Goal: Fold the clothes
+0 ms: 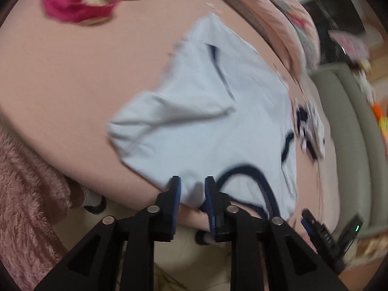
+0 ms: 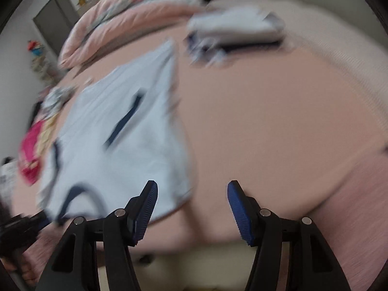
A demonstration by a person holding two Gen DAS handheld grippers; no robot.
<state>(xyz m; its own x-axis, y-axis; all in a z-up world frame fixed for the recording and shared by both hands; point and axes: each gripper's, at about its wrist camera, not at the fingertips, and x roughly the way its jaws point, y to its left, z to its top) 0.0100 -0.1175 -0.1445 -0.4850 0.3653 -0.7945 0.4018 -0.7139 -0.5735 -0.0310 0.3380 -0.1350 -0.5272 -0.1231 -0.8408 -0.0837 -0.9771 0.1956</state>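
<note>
The bed [image 1: 60,77] is covered in a plain pink sheet, with a rolled quilt [image 2: 126,17] along its far side and a folded pile [image 2: 237,28] beyond. The pale blue shirt [image 1: 206,111] lies spread on the sheet, collar end towards me. My left tongs [image 1: 192,189] are pinched on the shirt's near edge beside the navy collar trim [image 1: 254,172]. My right tongs [image 2: 192,194] stand wide apart, holding nothing, just beside the shirt's near corner. To fold well, I judge the right should grip that corner at matching height, then both lift evenly, keeping the edge taut. A pink garment [image 1: 80,2] waits farther off.
</note>
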